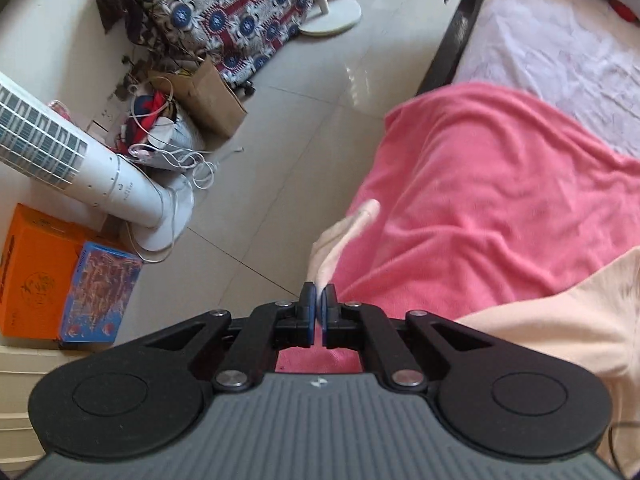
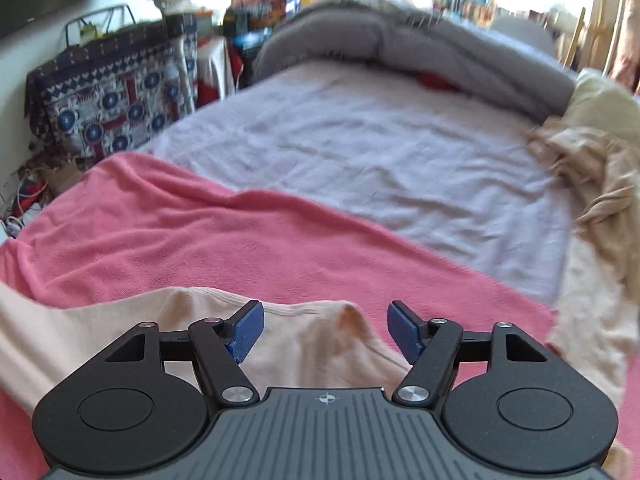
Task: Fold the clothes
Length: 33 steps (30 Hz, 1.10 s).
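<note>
Right now, left hand-held gripper [image 1: 319, 300] pressed together, pinching edge of peach garment [image 1: 560, 320]; strip of its cloth [image 1: 344, 236] rises blurred from blue pads. Garment lies on pink blanket [image 1: 500, 200] spread over near end of bed [image 1: 560, 60]. Right hand-held gripper [image 2: 325, 330] spread, pads apart, nothing between them, hovering over same peach garment [image 2: 320, 344]. White tower fan [image 1: 100, 176], orange box [image 1: 32, 272] on floor beside bed.

Left fingers [image 1: 310, 312] pinched, right fingers [image 2: 404, 330] apart
</note>
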Motion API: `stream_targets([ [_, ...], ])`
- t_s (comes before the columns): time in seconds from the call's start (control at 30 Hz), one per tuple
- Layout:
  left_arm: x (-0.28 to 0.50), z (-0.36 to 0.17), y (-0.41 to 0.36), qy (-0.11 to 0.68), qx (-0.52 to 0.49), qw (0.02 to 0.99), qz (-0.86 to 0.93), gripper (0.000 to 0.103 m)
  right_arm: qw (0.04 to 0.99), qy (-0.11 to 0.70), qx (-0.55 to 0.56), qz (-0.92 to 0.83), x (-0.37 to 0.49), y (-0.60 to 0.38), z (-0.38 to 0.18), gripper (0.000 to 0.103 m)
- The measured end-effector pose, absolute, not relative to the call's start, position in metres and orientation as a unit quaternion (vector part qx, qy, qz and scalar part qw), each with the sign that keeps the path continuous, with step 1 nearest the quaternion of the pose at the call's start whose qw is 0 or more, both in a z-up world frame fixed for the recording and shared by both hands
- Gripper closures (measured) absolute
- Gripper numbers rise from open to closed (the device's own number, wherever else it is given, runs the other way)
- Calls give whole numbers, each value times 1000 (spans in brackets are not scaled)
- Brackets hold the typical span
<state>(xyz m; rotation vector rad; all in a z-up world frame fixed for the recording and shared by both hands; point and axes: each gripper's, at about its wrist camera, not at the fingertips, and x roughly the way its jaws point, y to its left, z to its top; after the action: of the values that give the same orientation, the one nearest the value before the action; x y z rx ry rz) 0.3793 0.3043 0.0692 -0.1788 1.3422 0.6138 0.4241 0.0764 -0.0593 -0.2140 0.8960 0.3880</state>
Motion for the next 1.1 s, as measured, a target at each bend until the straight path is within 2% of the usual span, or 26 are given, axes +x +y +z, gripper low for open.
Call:
stream_targets([
  [0.03, 379, 67, 306, 611, -84, 736, 278, 103, 873, 443, -102, 179, 428, 80, -62, 95],
  [0.17, 378, 68, 314, 593, -110, 750, 270, 103, 879, 449, -60, 150, 433, 73, -55, 96],
  [0.3, 388, 71, 320, 563, -130, 774, 261, 103, 908, 405, -9, 108, 439, 58, -43, 98],
  [0.5, 406, 20, 333, 596, -151, 741, 269, 103, 900, 421, -64, 88, 437, 72, -75, 96],
  [0.57, 402, 7, 340, 603, -181, 727, 274, 103, 907, 403, -88, 80, 427, 75, -65, 91],
  [0.63, 398, -6, 347, 608, -212, 712, 279, 103, 914, 384, -111, 71, 417, 77, -53, 69],
  [0.67, 393, -5, 349, 607, -225, 710, 278, 103, 920, 366, -122, 67, 409, 77, -47, 49],
  [0.7, 388, 0, 350, 605, -234, 711, 272, 103, 926, 346, -136, 65, 399, 78, -40, 40],
  [0.87, 355, 46, 356, 584, -298, 713, 247, 103, 926, 328, -171, 71, 357, 75, -29, 40],
  [1.0, 333, 91, 351, 547, -429, 691, 198, 103, 915, 357, -170, 84, 326, 75, -29, 40],
  [1.1, 327, 99, 314, 512, -531, 667, 109, 103, 908, 385, -151, 66, 307, 65, -27, 40],
])
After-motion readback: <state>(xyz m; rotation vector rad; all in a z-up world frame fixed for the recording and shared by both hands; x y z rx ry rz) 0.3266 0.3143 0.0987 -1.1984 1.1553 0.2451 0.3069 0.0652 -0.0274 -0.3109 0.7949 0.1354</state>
